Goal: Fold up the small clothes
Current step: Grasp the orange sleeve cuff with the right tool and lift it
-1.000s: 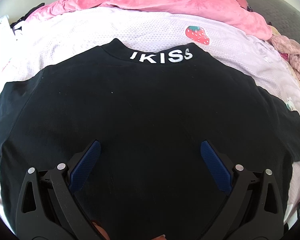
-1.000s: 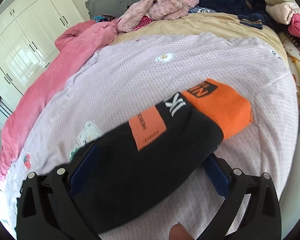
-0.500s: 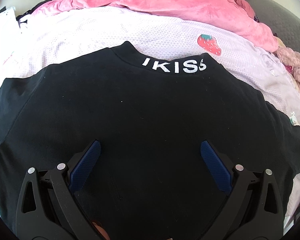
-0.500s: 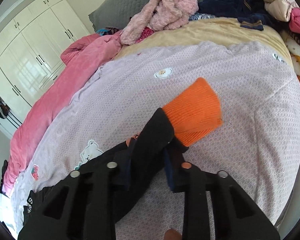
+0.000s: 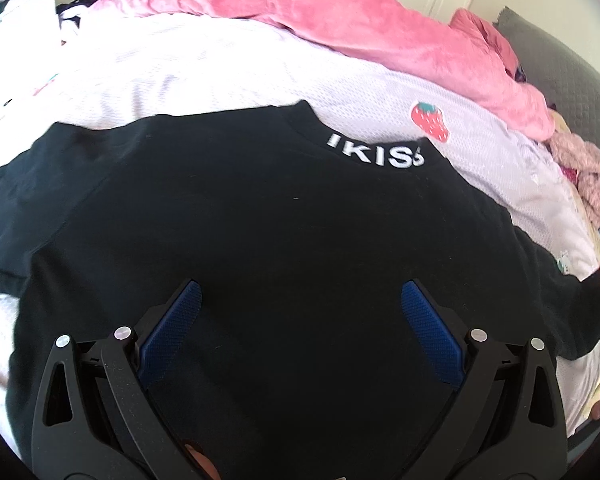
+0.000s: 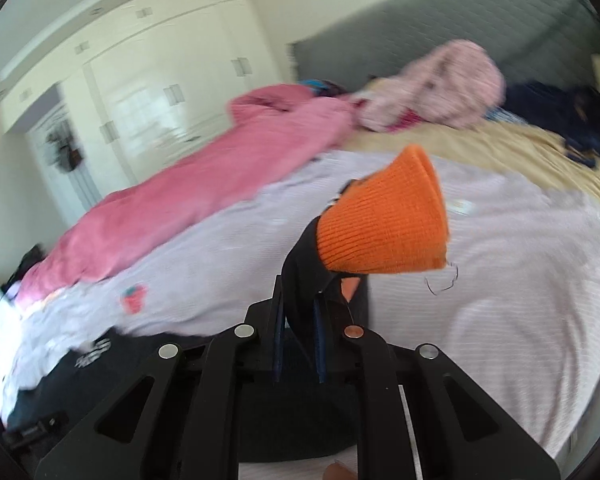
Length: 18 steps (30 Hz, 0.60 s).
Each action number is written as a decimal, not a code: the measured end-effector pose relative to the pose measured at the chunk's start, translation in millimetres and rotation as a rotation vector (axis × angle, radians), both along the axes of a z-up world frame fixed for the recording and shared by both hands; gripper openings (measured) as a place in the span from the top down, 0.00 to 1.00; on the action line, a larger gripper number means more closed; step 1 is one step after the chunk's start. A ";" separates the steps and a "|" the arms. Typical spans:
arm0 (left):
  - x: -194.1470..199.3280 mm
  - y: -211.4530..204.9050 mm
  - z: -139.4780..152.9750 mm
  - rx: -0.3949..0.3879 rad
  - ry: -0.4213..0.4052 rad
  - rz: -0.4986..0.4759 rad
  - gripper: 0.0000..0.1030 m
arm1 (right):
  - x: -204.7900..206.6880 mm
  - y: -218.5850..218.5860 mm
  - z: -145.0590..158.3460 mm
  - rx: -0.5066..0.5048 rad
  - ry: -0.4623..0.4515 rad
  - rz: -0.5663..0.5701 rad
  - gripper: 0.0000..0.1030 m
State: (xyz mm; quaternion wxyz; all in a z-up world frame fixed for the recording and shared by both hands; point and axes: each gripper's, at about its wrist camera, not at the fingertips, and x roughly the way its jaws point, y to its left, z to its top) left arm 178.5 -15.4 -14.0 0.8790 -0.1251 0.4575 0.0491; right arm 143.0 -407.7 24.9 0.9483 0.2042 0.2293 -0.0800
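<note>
black top: left tool wide above it; right tool, blurred, apparently pinching its orange-cuffed sleeve.

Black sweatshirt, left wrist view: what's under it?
The black sweatshirt lies flat on a lilac bedspread with a strawberry patch. Whatever is directly beneath the body is covered.

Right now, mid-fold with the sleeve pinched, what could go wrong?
1. The right gripper, whose jaws have just been closing, holds the black sleeve just behind the orange cuff; that narrow bite might slip during the carry.
2. The left gripper is open above the black top and pins nothing, so pulling the sleeve may drag the whole garment.
3. A loose thread dangles off the cuff and could snag.
</note>
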 end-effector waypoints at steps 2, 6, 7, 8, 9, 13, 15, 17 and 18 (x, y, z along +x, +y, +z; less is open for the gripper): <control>-6.7 8.9 1.8 -0.021 0.000 0.019 0.09 | 1.7 23.6 8.6 -0.012 -0.022 0.066 0.89; -17.4 25.0 5.5 -0.065 -0.003 0.042 0.09 | 10.6 75.4 23.8 -0.059 -0.050 0.190 0.89; -19.6 29.0 6.8 -0.065 -0.005 0.050 0.09 | 14.7 86.3 26.5 -0.070 -0.049 0.213 0.89; -21.5 31.7 7.8 -0.064 -0.008 0.056 0.09 | 18.9 100.0 27.8 -0.072 -0.046 0.242 0.89; -23.7 35.2 9.1 -0.062 -0.011 0.064 0.09 | 21.2 110.3 28.0 -0.073 -0.044 0.264 0.89; -33.3 49.6 12.0 -0.063 -0.025 0.091 0.09 | 30.3 158.3 22.7 -0.067 -0.020 0.354 0.89; -37.5 55.4 11.4 -0.068 -0.024 0.097 0.09 | 32.2 179.2 17.8 -0.063 -0.007 0.393 0.89; -39.3 59.3 10.3 -0.074 -0.022 0.100 0.09 | 31.3 201.6 10.1 -0.072 0.007 0.450 0.89; -40.1 60.8 10.1 -0.076 -0.022 0.102 0.09 | 30.6 211.5 6.0 -0.086 0.014 0.482 0.89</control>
